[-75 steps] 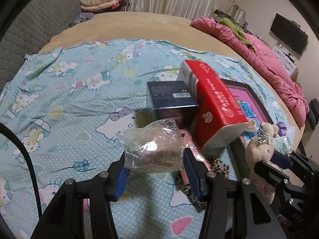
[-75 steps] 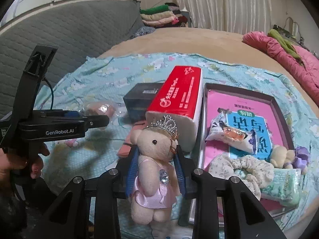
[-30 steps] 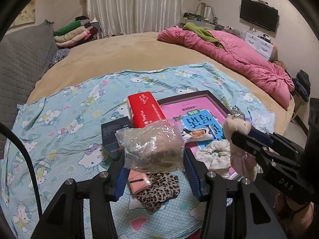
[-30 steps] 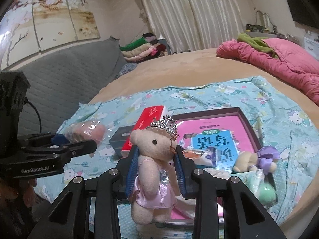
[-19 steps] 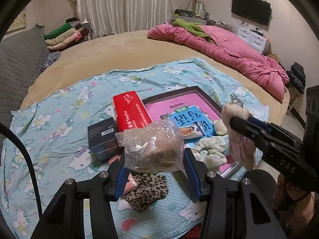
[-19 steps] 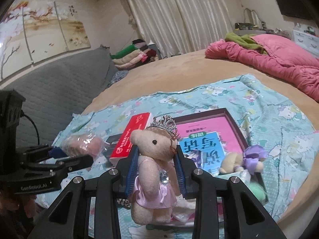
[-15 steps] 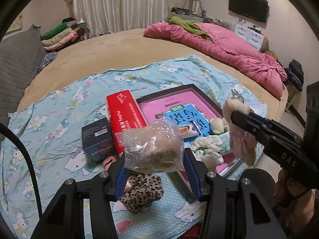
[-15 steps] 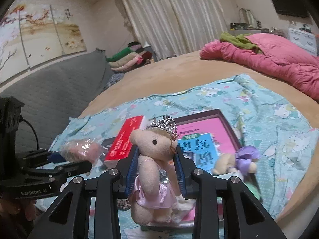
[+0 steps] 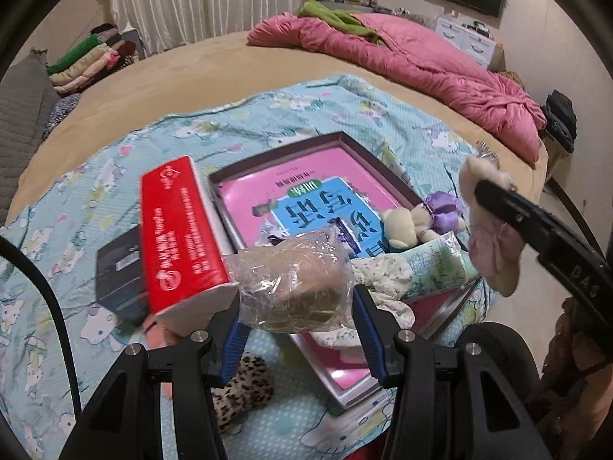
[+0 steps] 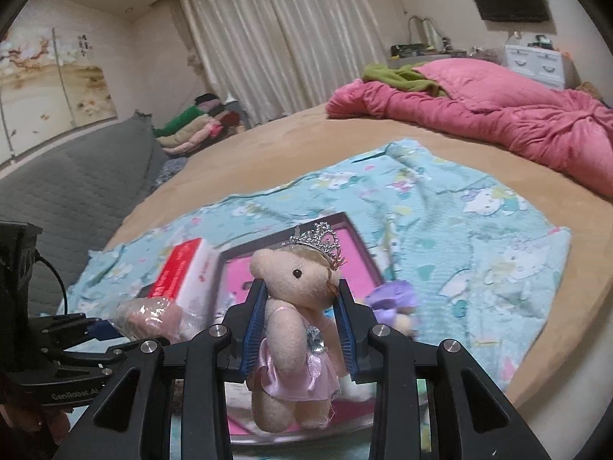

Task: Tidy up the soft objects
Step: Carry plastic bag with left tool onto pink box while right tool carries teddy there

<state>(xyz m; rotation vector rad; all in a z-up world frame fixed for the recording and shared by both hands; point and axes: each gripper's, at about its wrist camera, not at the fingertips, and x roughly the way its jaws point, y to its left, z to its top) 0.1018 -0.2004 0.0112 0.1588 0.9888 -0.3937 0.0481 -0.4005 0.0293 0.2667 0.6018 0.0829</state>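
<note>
Right now both claws are loaded & held up over the bed (image 9: 161, 76), above the blue cartoon-print sheet (image 9: 69, 199). Left claw (image 9: 297, 324) pinches a crinkly clear bag w/ something soft & tan-pink inside, the bagged soft item (image 9: 293, 281), squeezed between its blue pads; it hangs just above the near-left corner of the tray. Right claw (image 10: 300, 327) grips a teddy bear (image 10: 295, 329) in a pink dress w/ a silver tiara, pads pressed on the neck/shoulders, bear upright; from the left wrist cam it shows at the right, beyond the tray's right edge. On the sheet lies a dark-rimmed tray (image 9: 379, 170) w/ a pink book inside, plus a small cream plush w/ purple bow (image 9: 417, 218), a floral scrunchie (image 9: 383, 272) & a mint-green packet (image 9: 440, 264). Red tissue pack (image 9: 176, 230) sits touching the tray's left side, a dark box (image 9: 118, 272) just left of that. Leopard-print fabric piece (image 9: 237, 391) lies on the sheet under the left claw.
</note>
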